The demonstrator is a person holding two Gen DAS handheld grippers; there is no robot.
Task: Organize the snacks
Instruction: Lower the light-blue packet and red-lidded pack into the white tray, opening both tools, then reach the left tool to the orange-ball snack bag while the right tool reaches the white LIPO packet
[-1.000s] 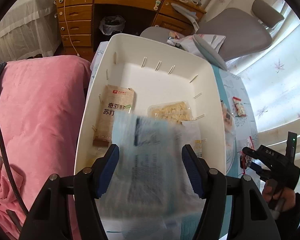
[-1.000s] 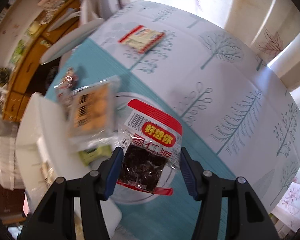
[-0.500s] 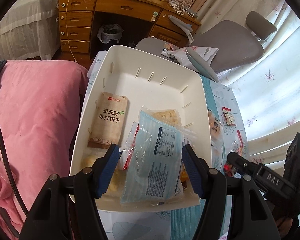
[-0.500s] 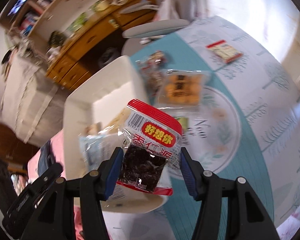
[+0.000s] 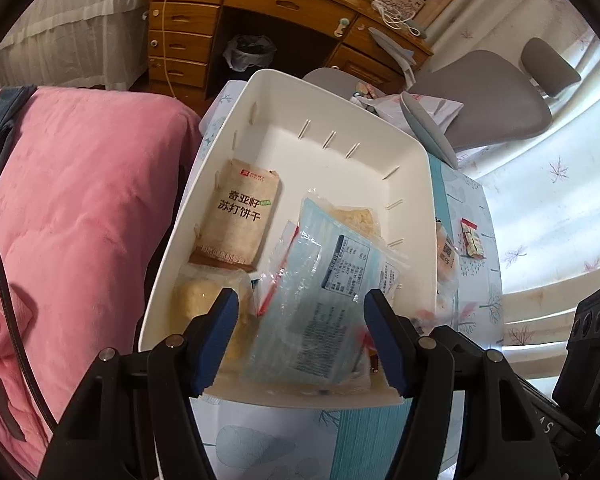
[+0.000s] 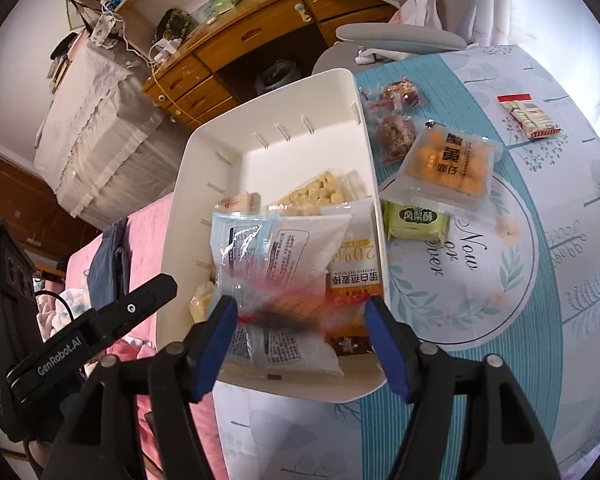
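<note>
On the surface (image 6: 500, 360), my right gripper (image 6: 300, 320) has just let go, jaws widening; its red packet (image 6: 284, 304) drops blurred into the bin (image 6: 364, 128). My left gripper (image 5: 300, 320) hangs released, empty, above the blue bag (image 5: 320, 300). One more snack is stowed.

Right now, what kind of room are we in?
Probably a bedroom or study at home: a wooden desk with drawers, a grey office chair and pink bedding beside the snack table.

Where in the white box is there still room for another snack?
The far end of the white box is bare, between its back wall and the brown cracker pack. The near end is crowded: the blue packet lies on other snacks there. Outside, the tablecloth is bare right of the orange snack pack.
</note>
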